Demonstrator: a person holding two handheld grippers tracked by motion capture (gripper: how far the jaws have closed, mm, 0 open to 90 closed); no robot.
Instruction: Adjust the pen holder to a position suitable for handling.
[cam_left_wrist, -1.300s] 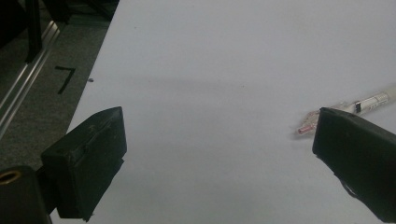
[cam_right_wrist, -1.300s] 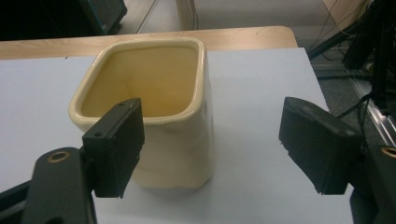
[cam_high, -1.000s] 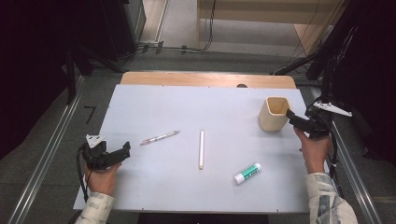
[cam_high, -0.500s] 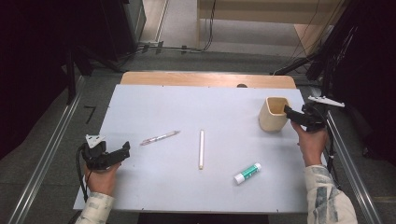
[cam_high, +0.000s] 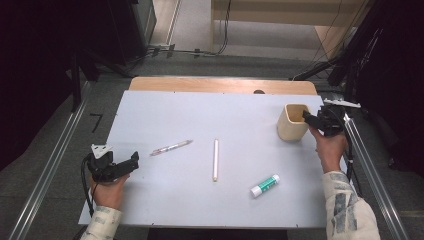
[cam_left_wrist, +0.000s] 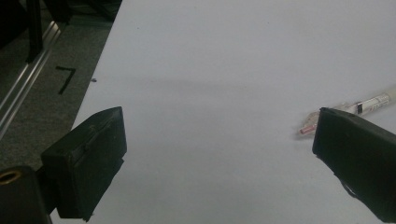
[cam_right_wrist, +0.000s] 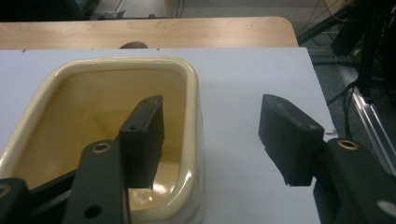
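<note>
Near the bench's (cam_high: 150, 115) far right corner stands the cream cup (cam_high: 291, 121), and the right hand-held gripper (cam_high: 311, 119) straddles its right wall, one jaw inside and one outside; the jaws have just been closing but do not yet press the wall. The left hand-held gripper (cam_high: 131, 161) rests wide open near the left front edge, holding nothing, with the pen (cam_high: 171, 147) just beyond it.

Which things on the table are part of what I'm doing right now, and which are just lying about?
In hand:
cream rounded-square ceramic cup
right gripper, jaws astride the cup's wall

Lying about:
clear pen with red tip
white stick
green-and-white glue stick
left gripper, open
</note>
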